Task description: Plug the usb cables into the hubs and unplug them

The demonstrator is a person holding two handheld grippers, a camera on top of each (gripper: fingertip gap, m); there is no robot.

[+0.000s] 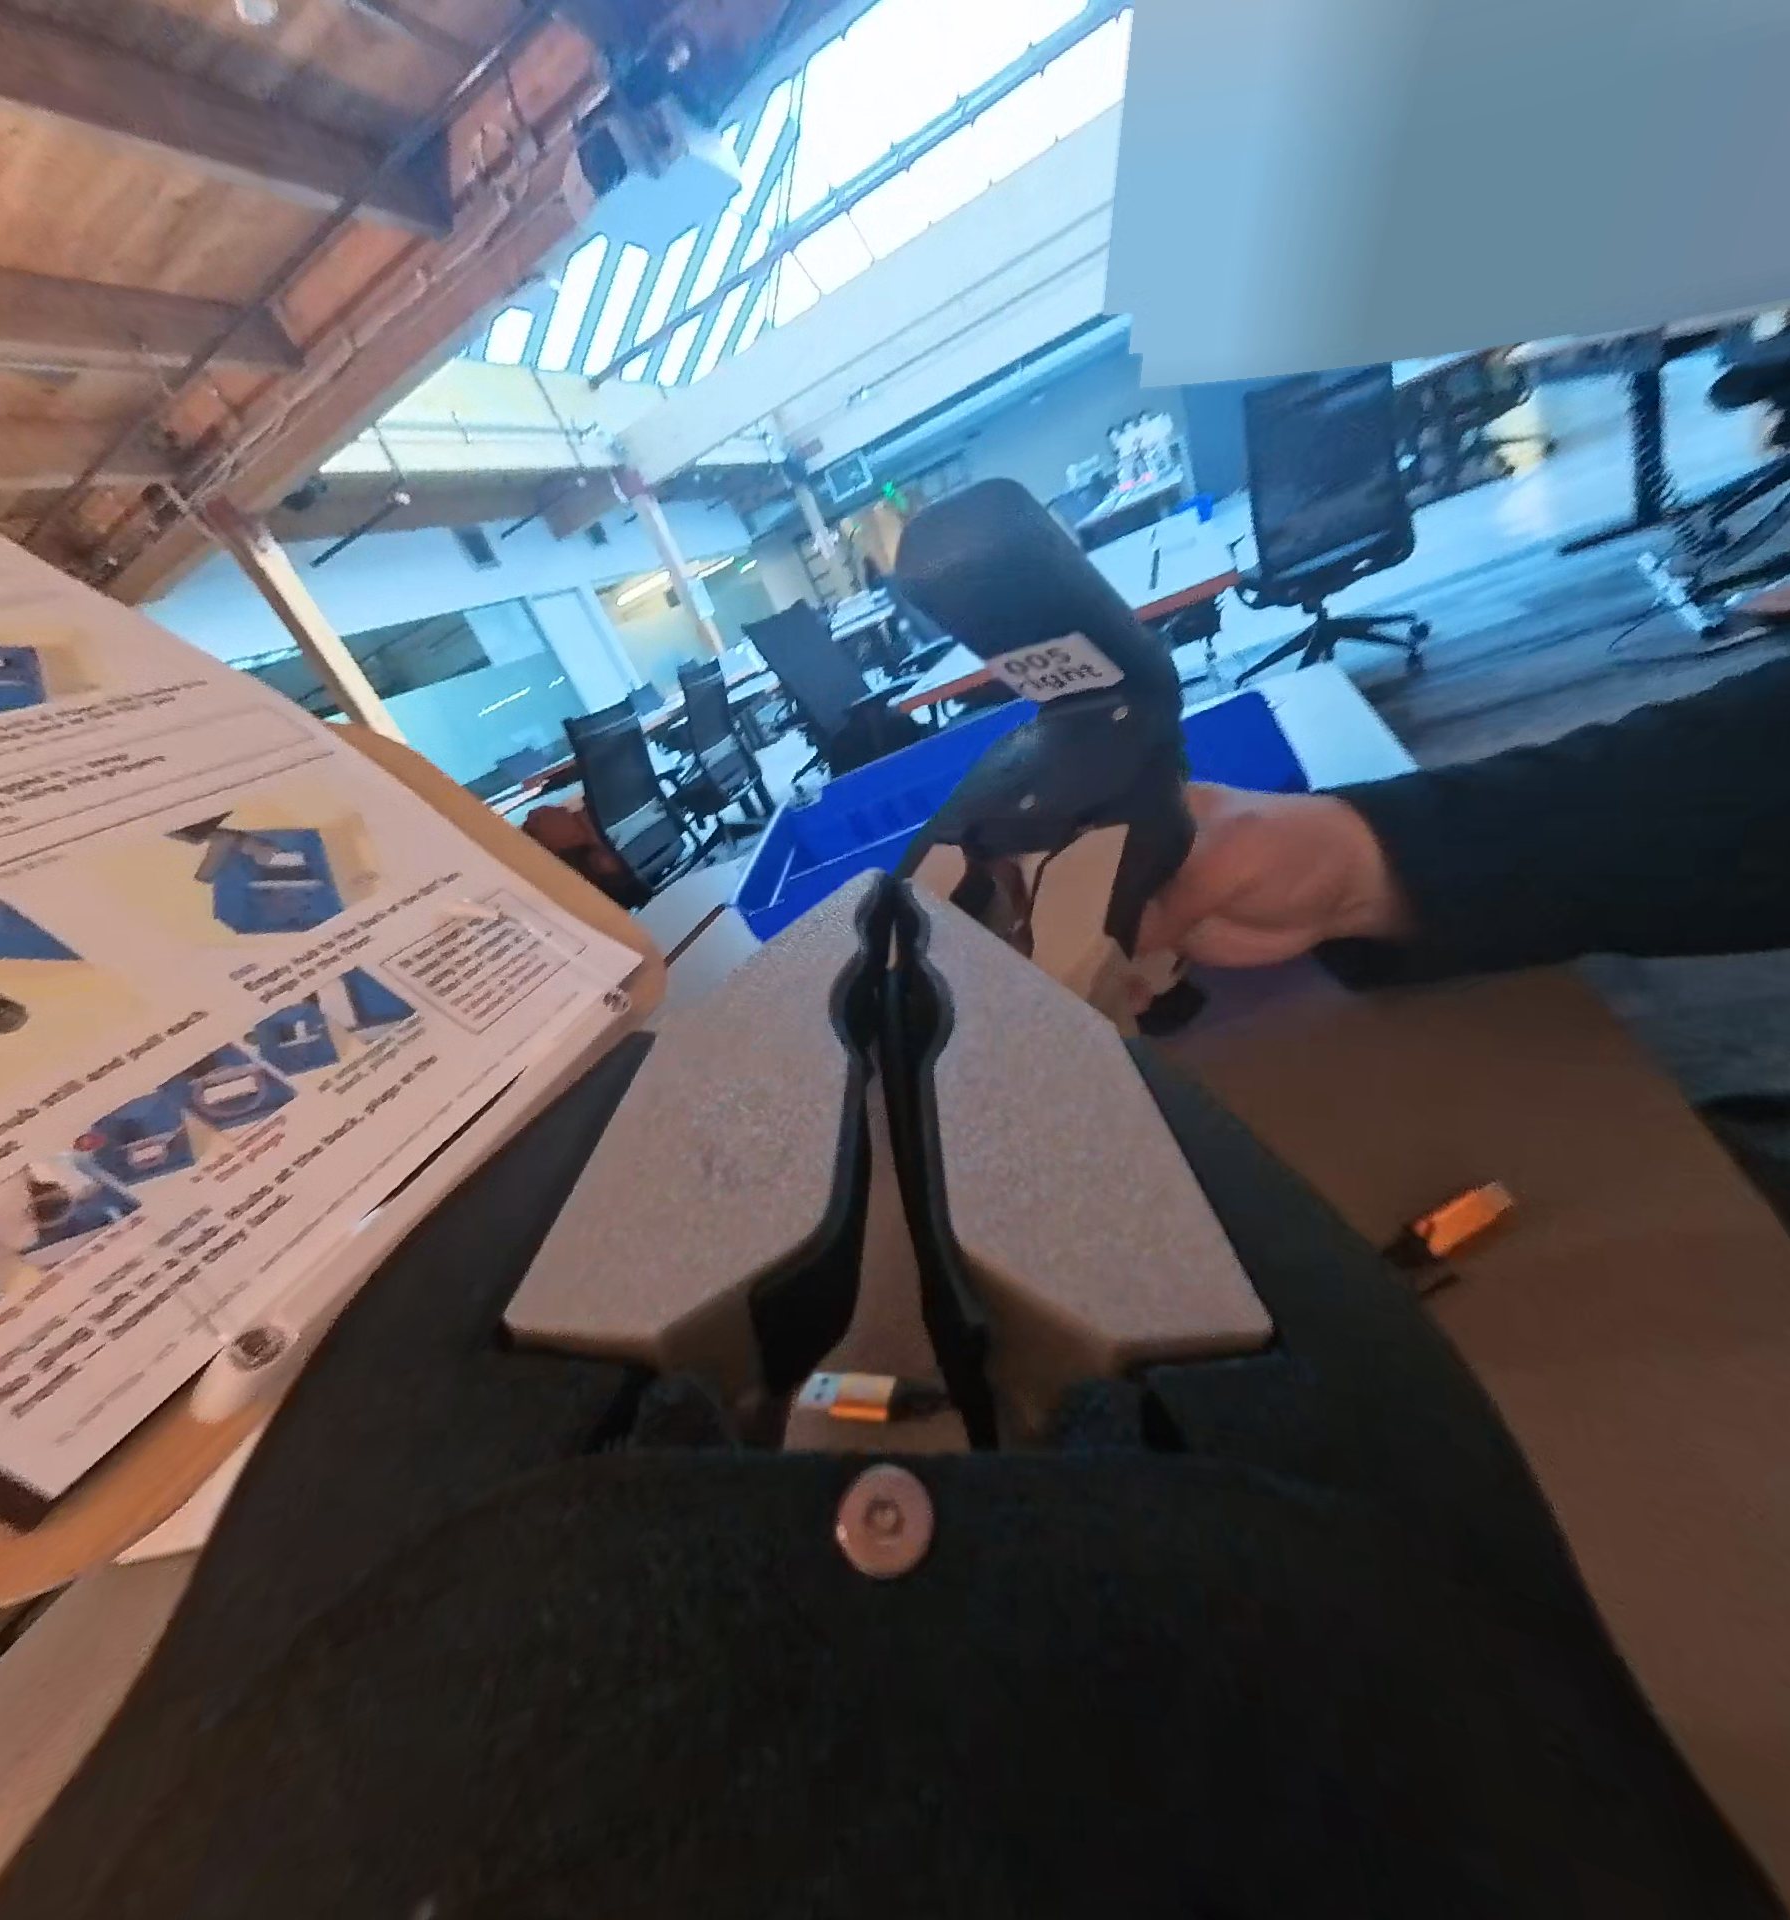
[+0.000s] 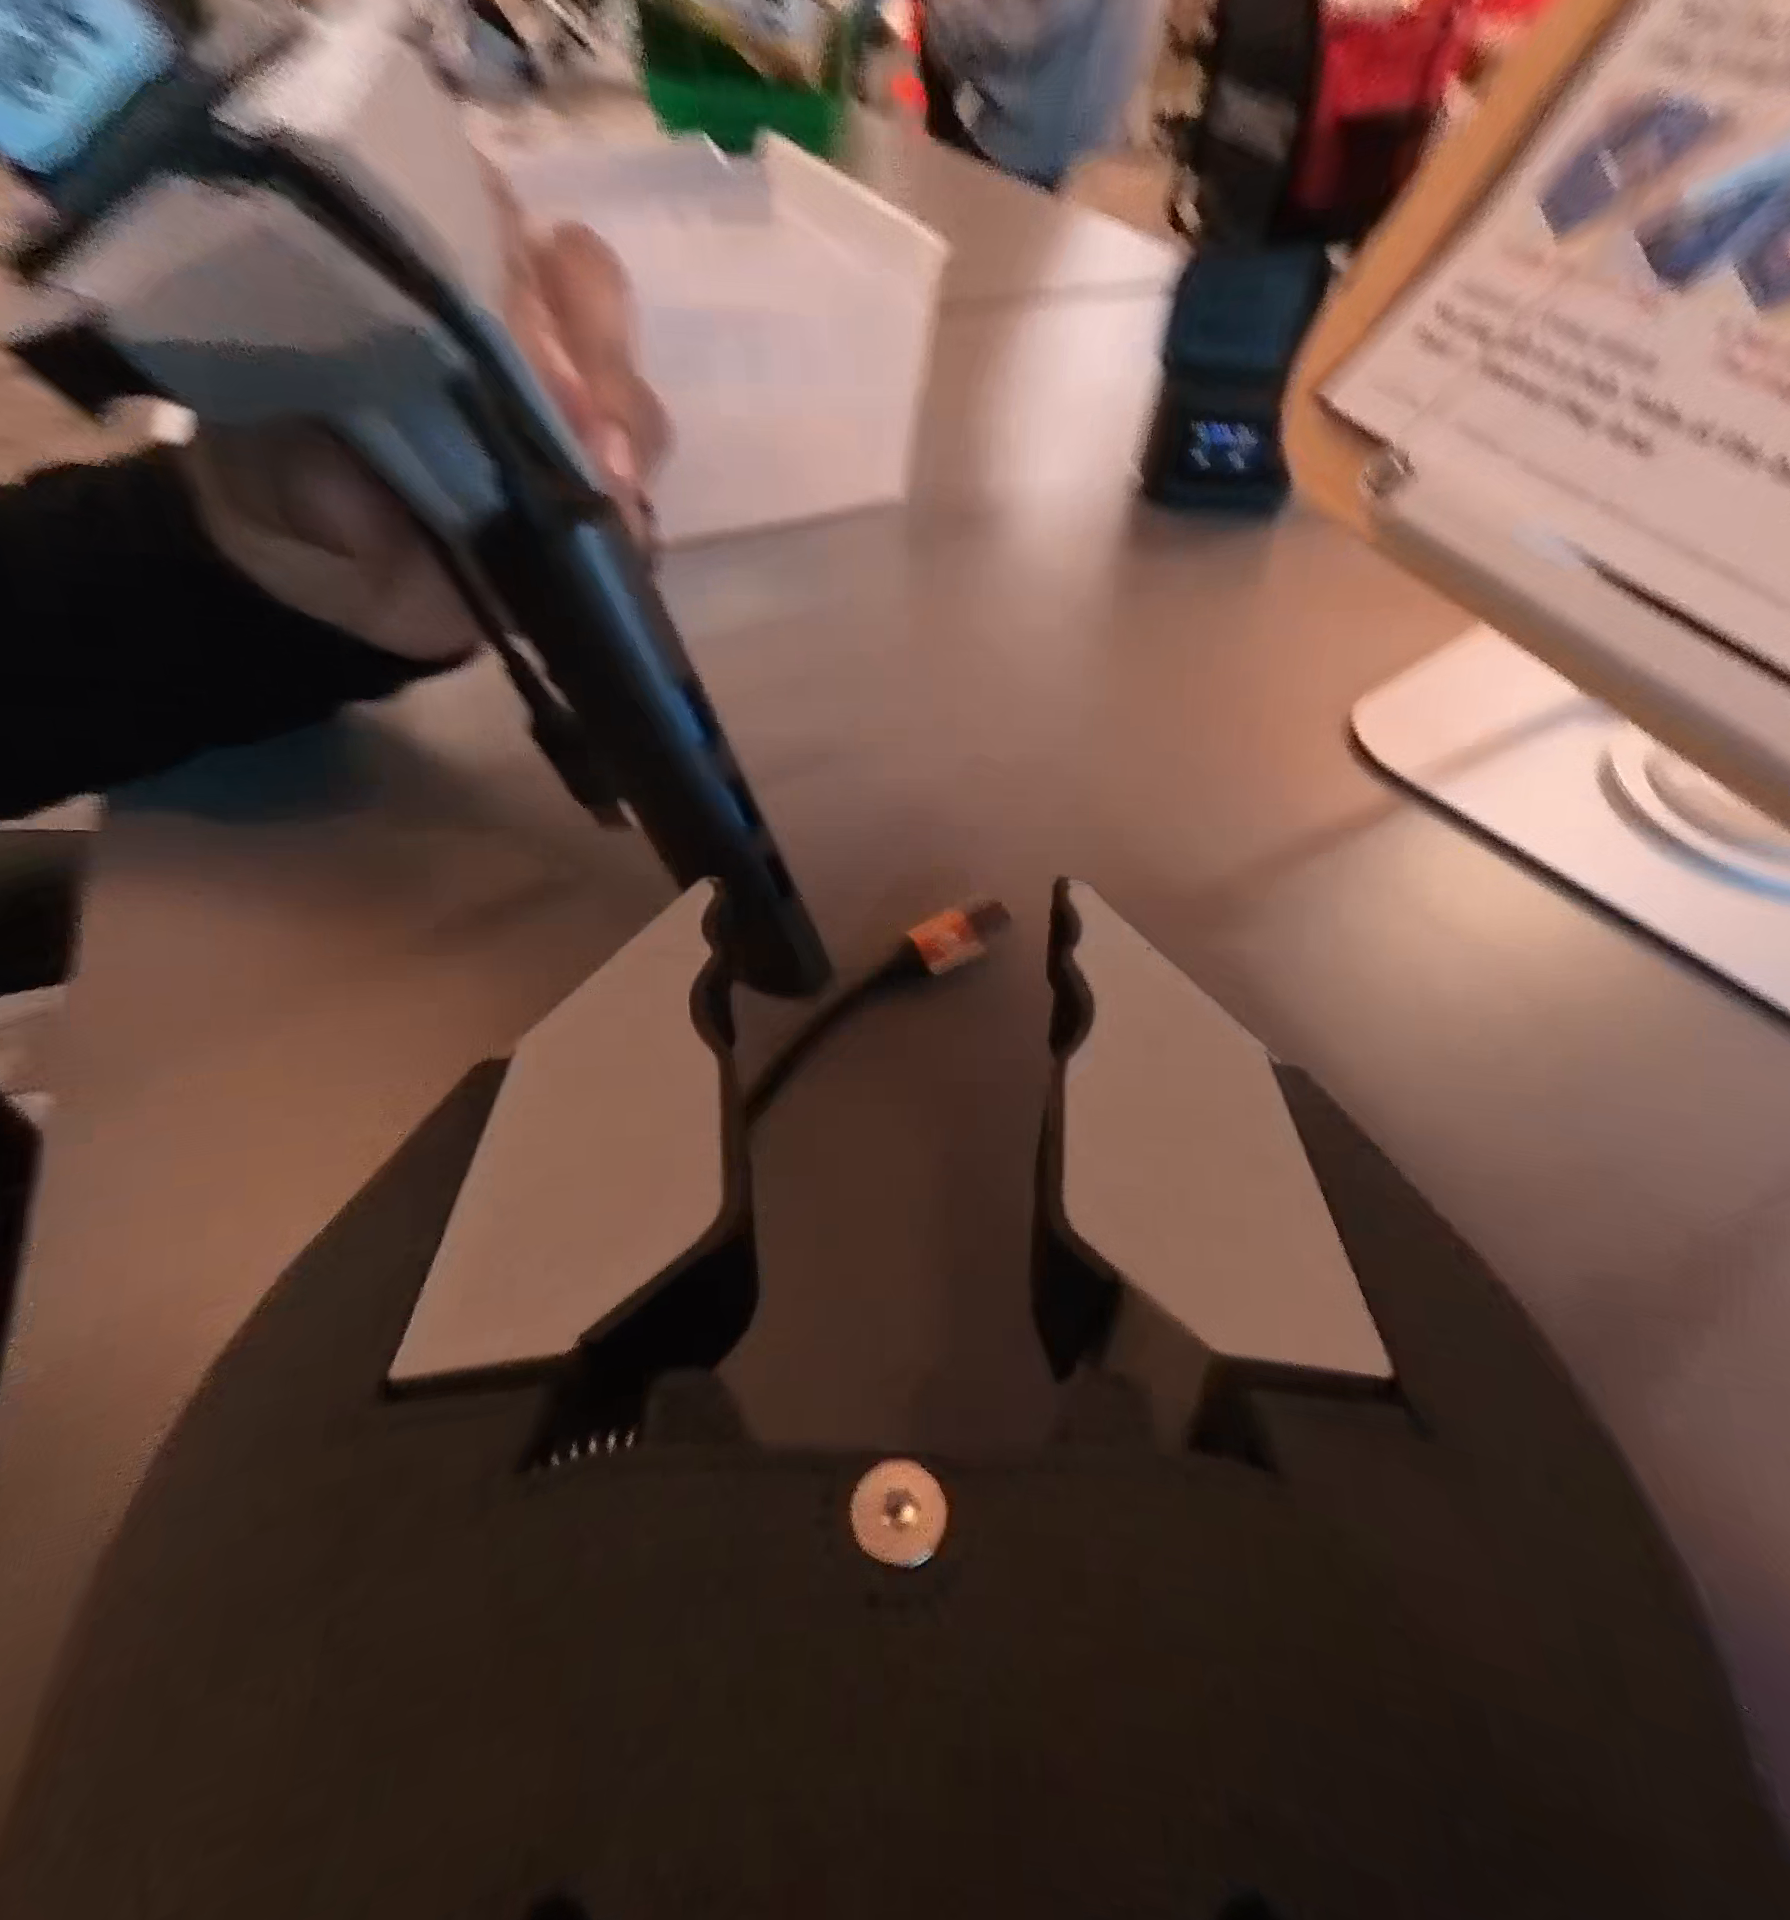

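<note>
My left gripper (image 1: 891,894) is shut on a slim dark USB hub (image 1: 912,1143), seen edge-on between the pads. In the right wrist view the hub (image 2: 704,810) hangs tilted from the left gripper (image 2: 569,707), its lower end just above the table and its blue ports facing right. My right gripper (image 2: 886,914) is open and empty. An orange USB plug (image 2: 953,935) on a black cable lies on the table between its fingertips, just right of the hub's end. The left wrist view shows one orange plug (image 1: 855,1392) under the fingers, another (image 1: 1457,1221) to the right, and the right gripper (image 1: 1078,966) held in a hand.
A printed instruction sheet (image 1: 195,987) on a tilted wooden stand is at the left; its white base (image 2: 1493,748) is right of my right gripper. A blue bin (image 1: 870,821) stands behind. A white box (image 2: 766,343) and a dark device with a lit display (image 2: 1223,416) stand farther back.
</note>
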